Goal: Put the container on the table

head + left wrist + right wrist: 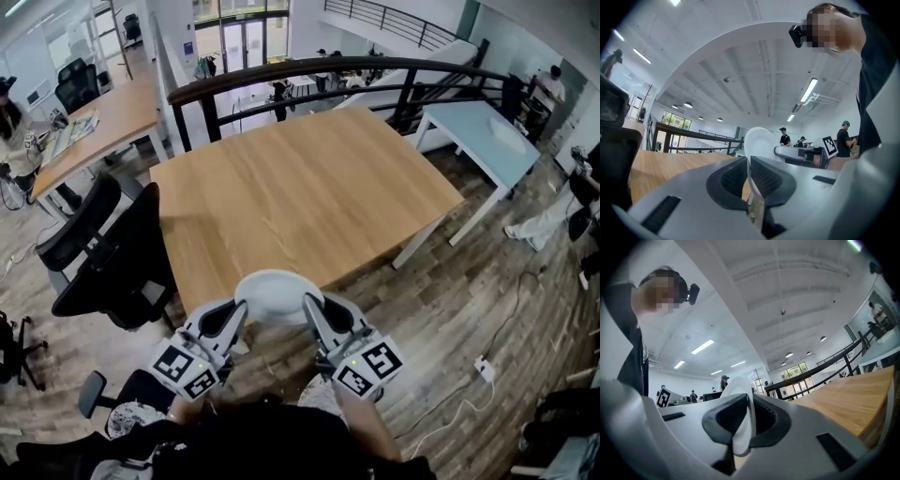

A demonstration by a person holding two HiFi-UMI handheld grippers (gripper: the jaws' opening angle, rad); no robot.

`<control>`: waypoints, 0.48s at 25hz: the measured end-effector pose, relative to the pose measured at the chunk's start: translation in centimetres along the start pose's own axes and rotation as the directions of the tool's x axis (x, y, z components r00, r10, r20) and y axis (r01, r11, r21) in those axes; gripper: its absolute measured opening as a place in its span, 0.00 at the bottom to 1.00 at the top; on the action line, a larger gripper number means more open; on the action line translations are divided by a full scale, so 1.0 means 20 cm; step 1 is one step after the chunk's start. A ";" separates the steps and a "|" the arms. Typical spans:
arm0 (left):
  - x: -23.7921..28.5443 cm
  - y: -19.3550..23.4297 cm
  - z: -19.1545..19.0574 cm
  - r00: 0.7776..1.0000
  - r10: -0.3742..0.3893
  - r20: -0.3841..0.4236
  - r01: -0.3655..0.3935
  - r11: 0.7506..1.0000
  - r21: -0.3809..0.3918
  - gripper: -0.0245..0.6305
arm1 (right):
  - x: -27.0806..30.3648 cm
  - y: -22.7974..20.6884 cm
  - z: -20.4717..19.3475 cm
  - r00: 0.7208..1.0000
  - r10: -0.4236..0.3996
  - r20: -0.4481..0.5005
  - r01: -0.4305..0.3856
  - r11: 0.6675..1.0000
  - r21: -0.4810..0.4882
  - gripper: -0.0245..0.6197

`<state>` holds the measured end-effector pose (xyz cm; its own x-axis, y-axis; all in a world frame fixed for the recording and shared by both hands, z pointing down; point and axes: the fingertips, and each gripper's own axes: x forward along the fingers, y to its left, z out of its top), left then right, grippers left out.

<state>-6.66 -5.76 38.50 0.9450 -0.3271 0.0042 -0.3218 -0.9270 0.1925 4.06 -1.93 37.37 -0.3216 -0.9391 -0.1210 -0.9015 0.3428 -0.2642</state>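
A light-wood desk fills the frame's middle, with plank floor around it, a dark railing behind and a black office chair at left, and at its near edge, lower centre, sits the container — shallow, round, white — its rim pinched between the closed fingers of the left gripper and right gripper.

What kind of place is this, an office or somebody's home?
Most likely an open-plan office on an upper level: a large wooden table, black swivel chairs, and a dark railing that seems to overlook a lower floor.

L fingers tight on container
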 end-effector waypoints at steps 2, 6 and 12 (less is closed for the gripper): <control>0.08 0.00 0.00 1.000 0.009 -0.002 -0.009 1.000 0.010 0.07 | 0.00 -0.08 0.02 1.000 0.009 0.003 -0.009 1.000 0.003 0.08; 0.20 0.01 0.01 0.999 0.033 -0.003 -0.033 0.999 0.025 0.07 | 0.03 -0.20 0.05 0.999 0.041 0.003 -0.041 0.999 0.005 0.08; 0.35 0.03 0.03 0.997 0.076 0.004 -0.076 0.996 0.035 0.07 | 0.07 -0.36 0.11 0.996 0.089 0.003 -0.089 0.996 0.005 0.08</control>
<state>-0.19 -8.73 37.99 0.9175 -0.3975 0.0146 -0.3947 -0.9053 0.1568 10.69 -5.62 36.88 -0.3995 -0.9049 -0.1469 -0.8679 0.4250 -0.2573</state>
